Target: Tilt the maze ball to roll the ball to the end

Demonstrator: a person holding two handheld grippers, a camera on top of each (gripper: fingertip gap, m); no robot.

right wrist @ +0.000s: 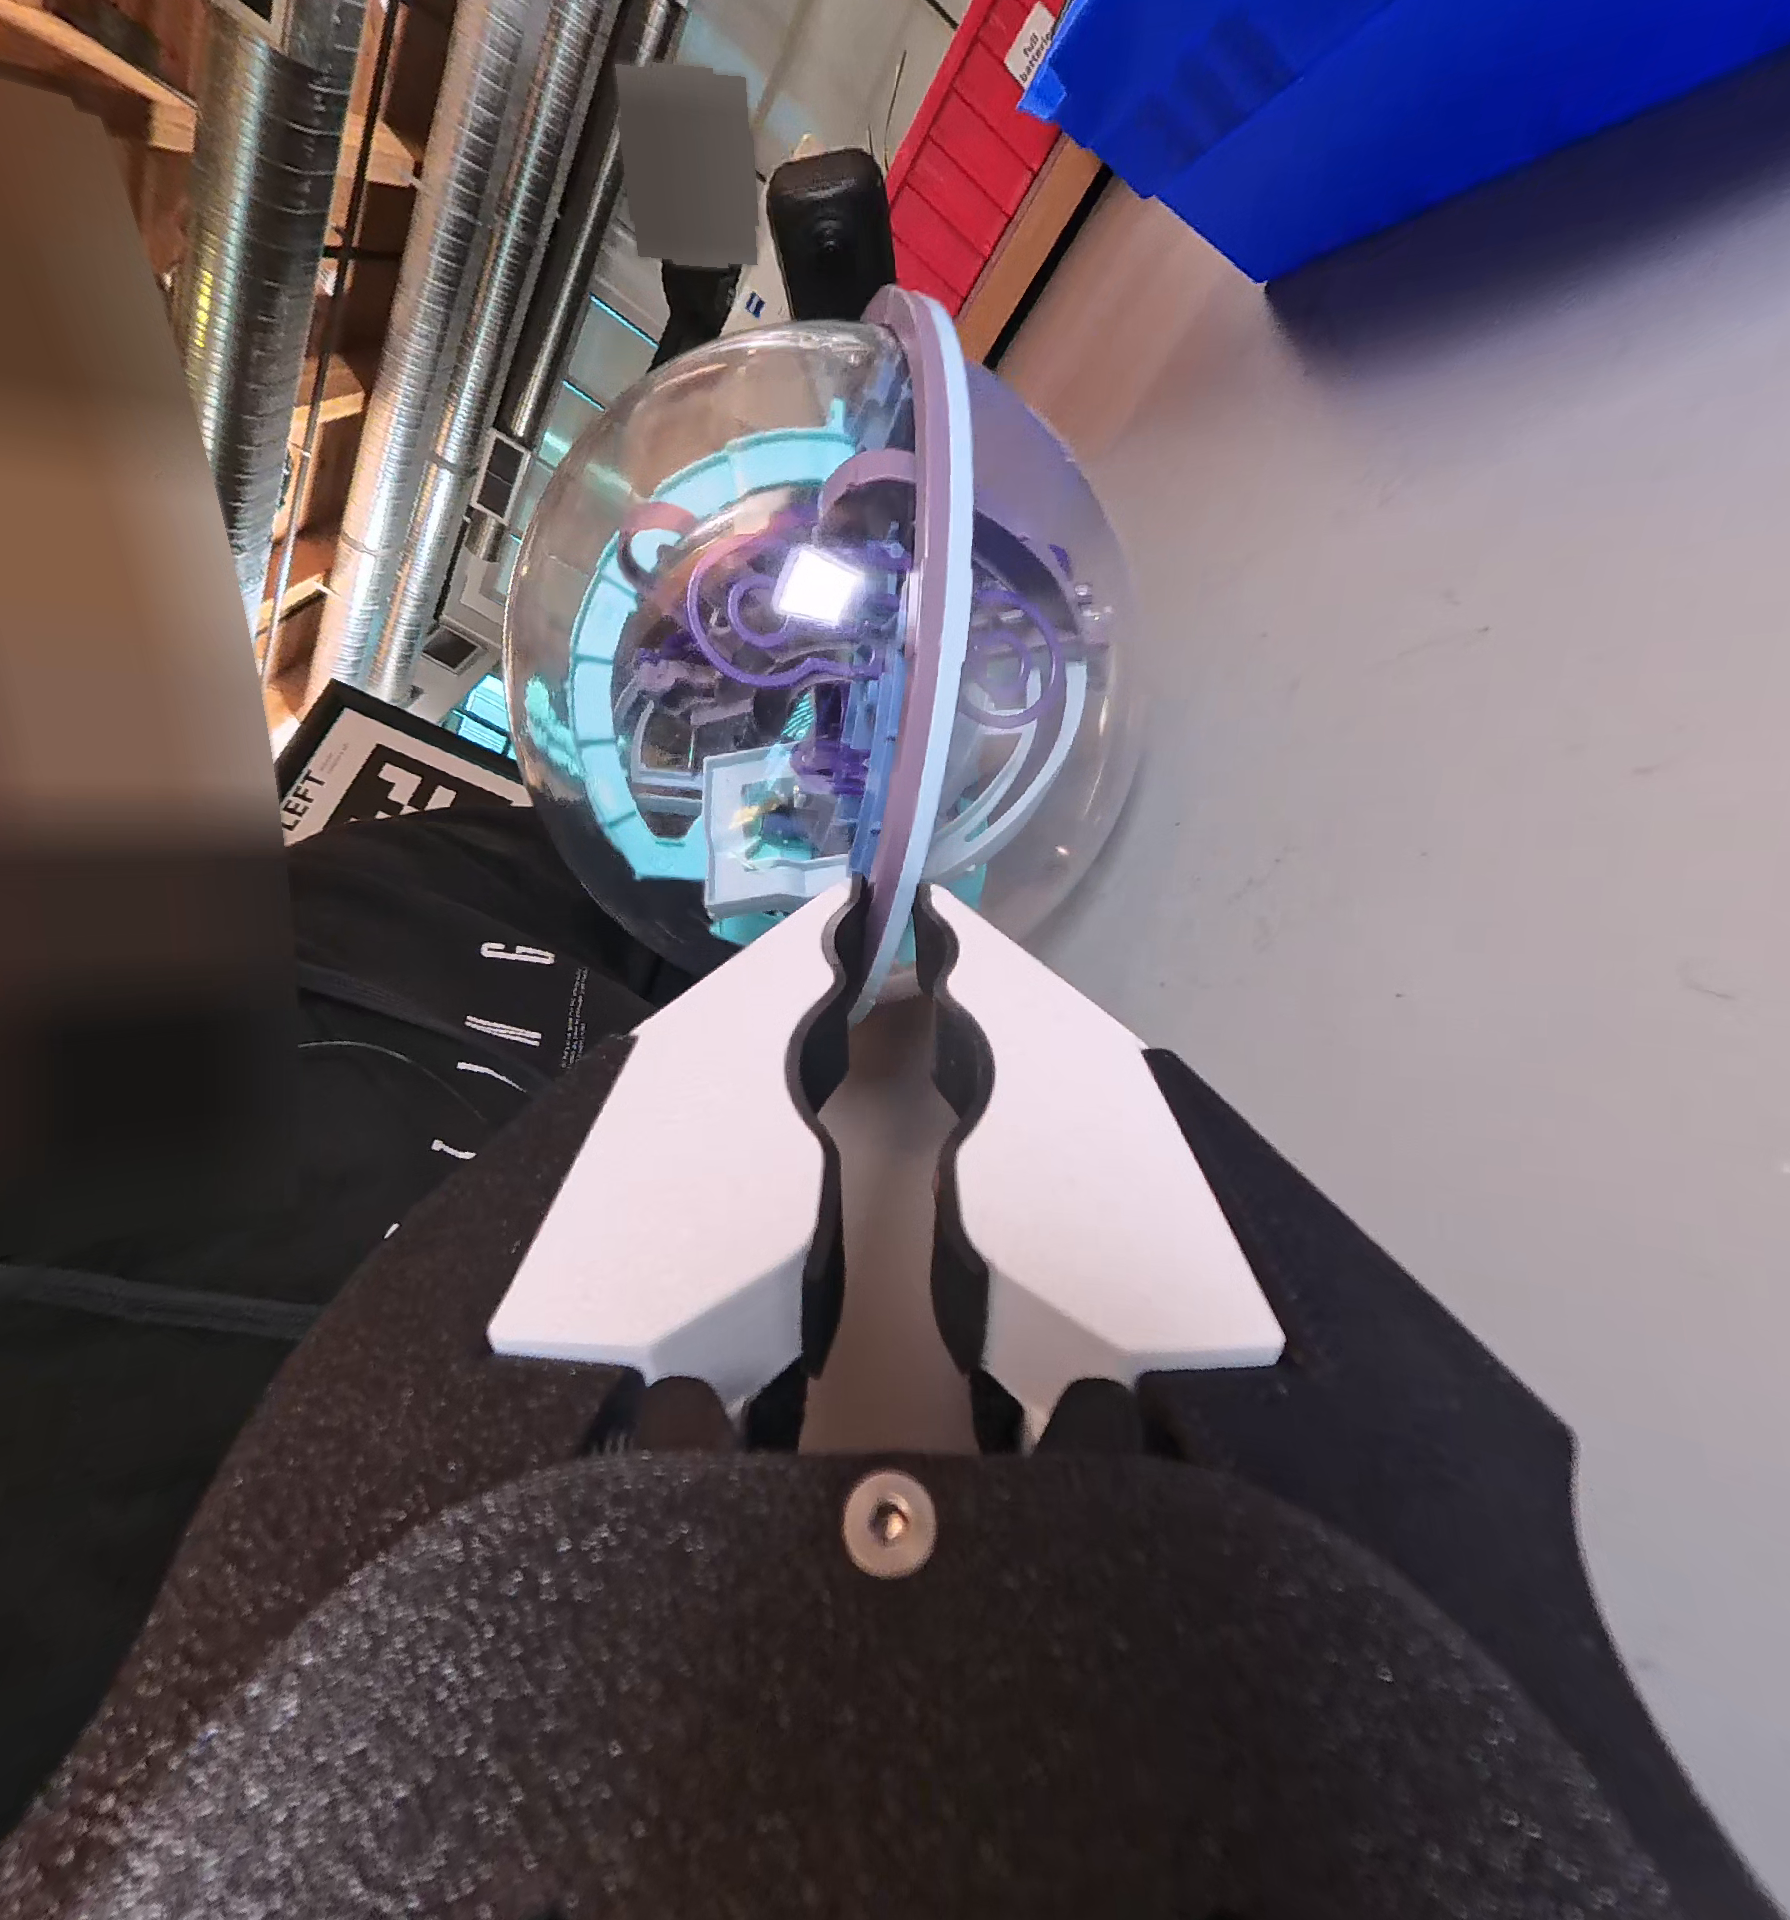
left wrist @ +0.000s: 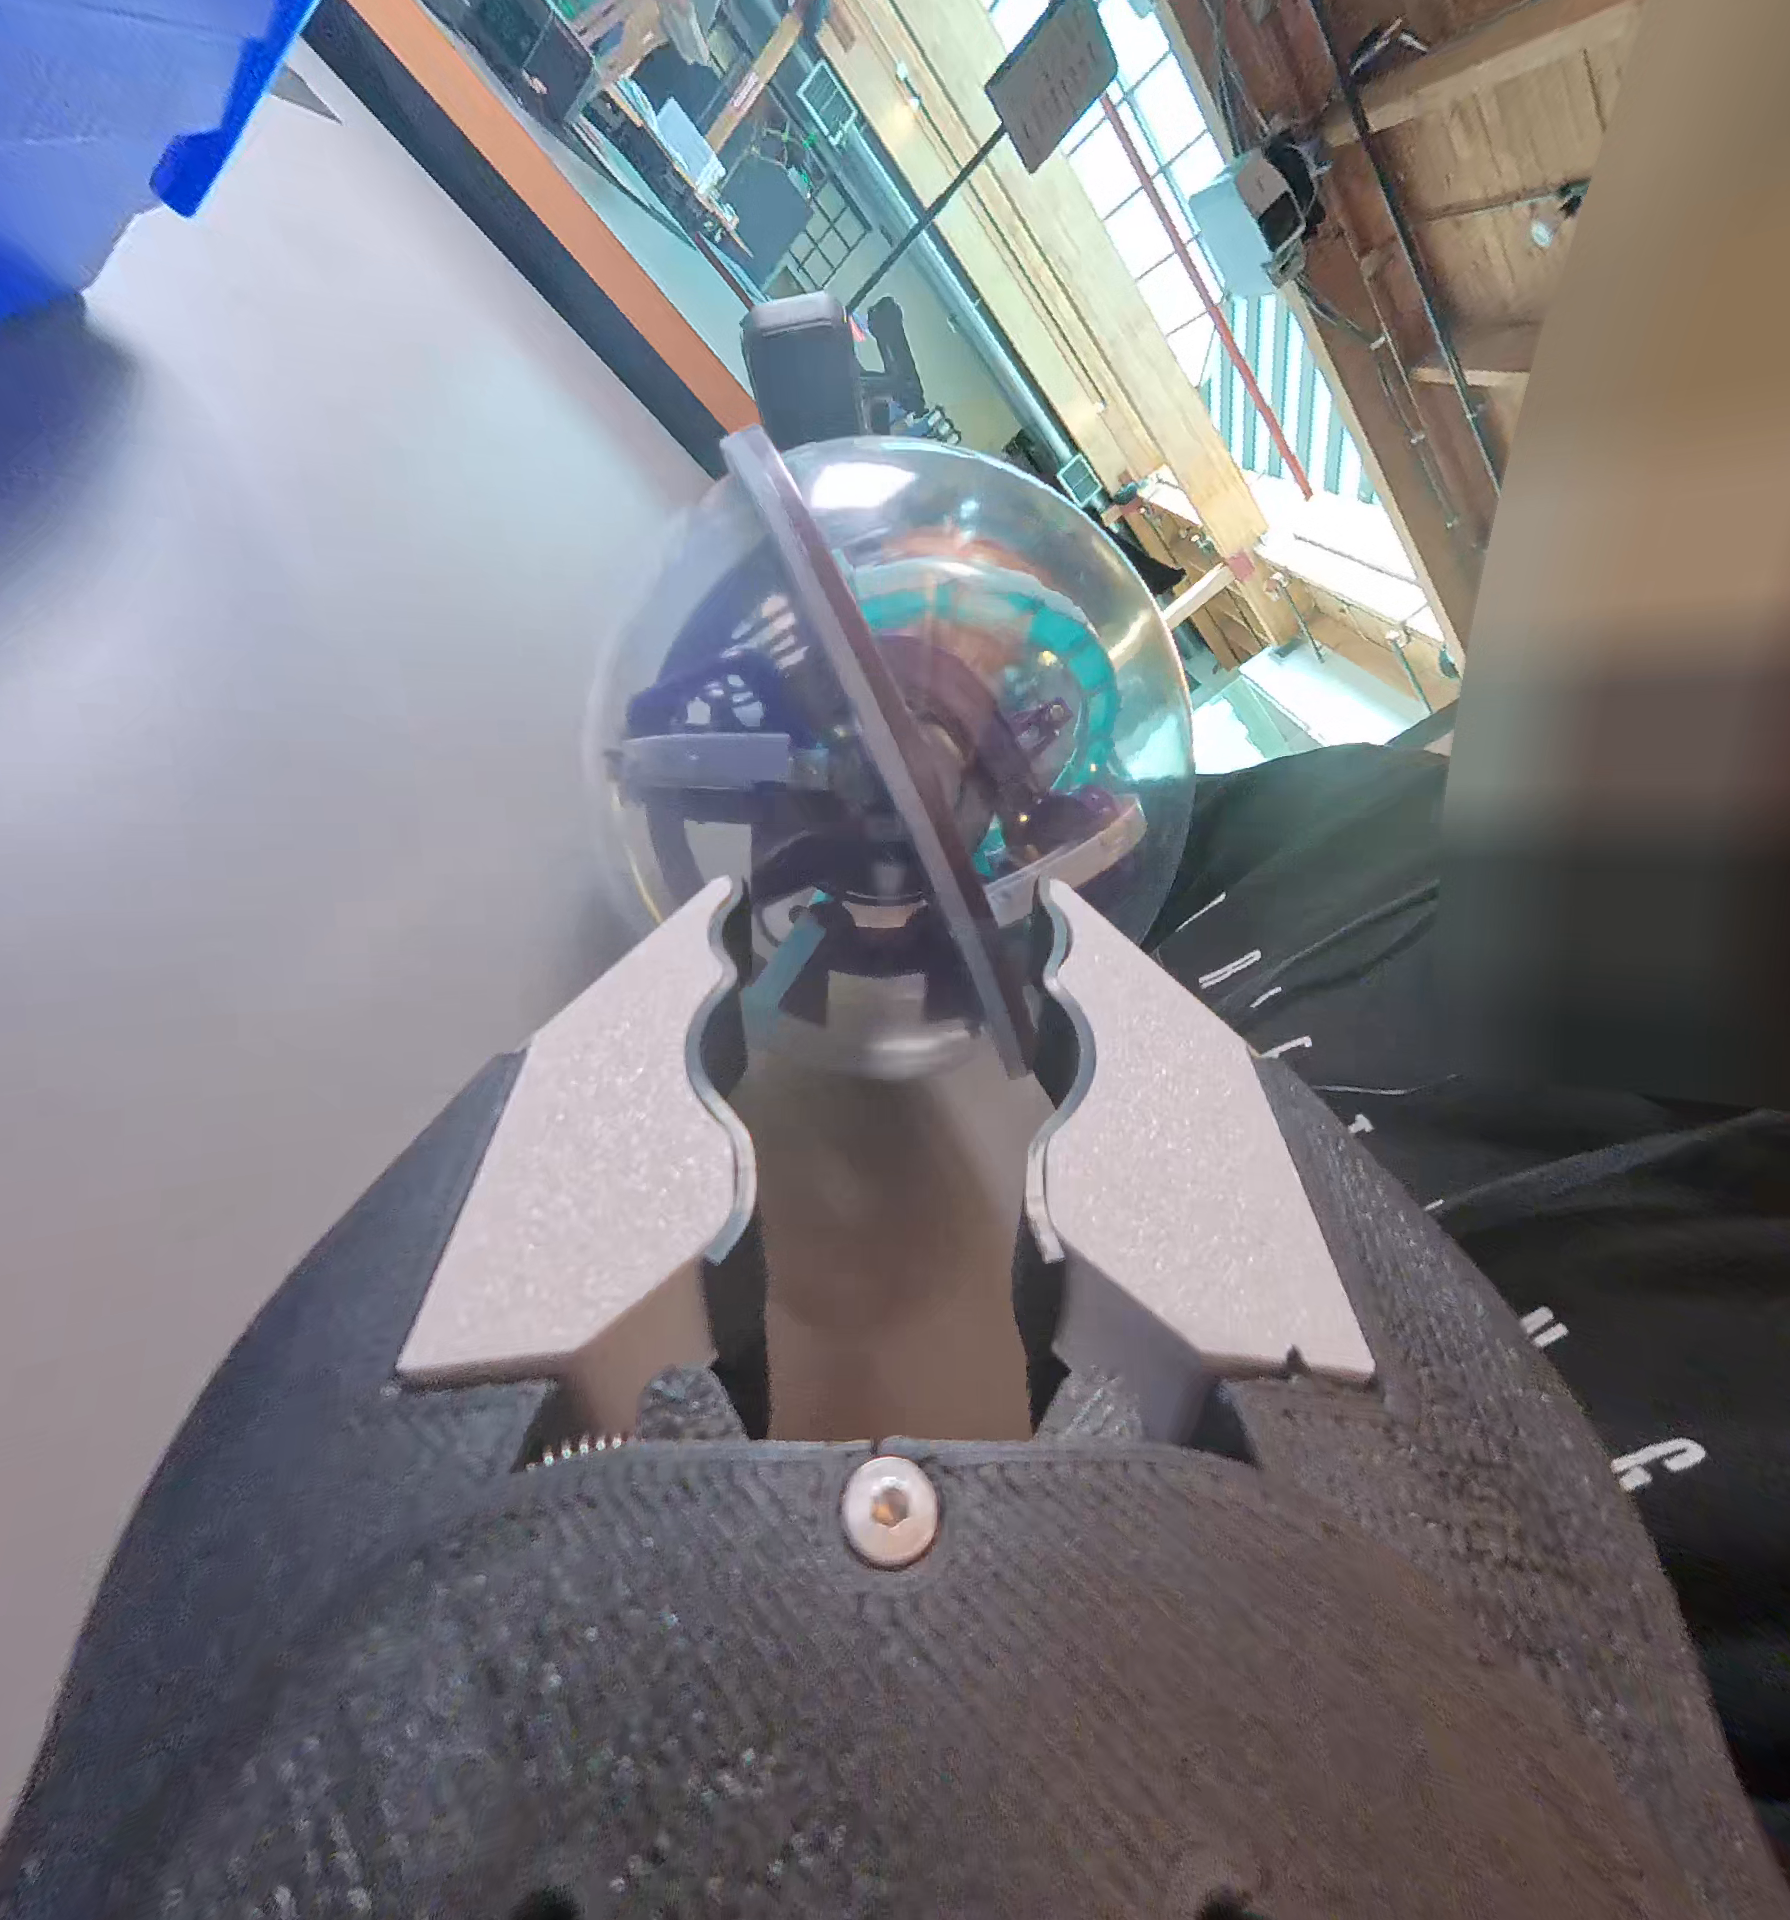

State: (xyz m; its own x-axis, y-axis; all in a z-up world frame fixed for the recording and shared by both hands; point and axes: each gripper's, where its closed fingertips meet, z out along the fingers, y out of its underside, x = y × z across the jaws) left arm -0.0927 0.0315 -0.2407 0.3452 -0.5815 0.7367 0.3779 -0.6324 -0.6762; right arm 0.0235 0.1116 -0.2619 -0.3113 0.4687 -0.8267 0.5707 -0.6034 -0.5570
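The right gripper [right wrist: 891, 914] is nearly closed, its white fingertips [right wrist: 984, 966] pinching the flat purple-and-white equator ring [right wrist: 935, 582] of the clear plastic maze ball with purple and teal tracks inside [right wrist: 766, 644]. The ring's edge runs down into the narrow slot between the two pads, so the sphere sits just beyond the tips, half to each side of the ring.

The left gripper [left wrist: 886, 914] stands at middling width. In its own view the same maze ball [left wrist: 870, 707] fills the gap at the tips, with the lower curve of the sphere and the ring's edge [left wrist: 870, 727] reaching in between the grey fingers [left wrist: 662, 997]. Whether those pads press on the shell cannot be told.

Behind the ball lies a pale grey tabletop [right wrist: 1442, 831]; beyond the ball, blue plastic bins [right wrist: 1493, 125] stand on it.
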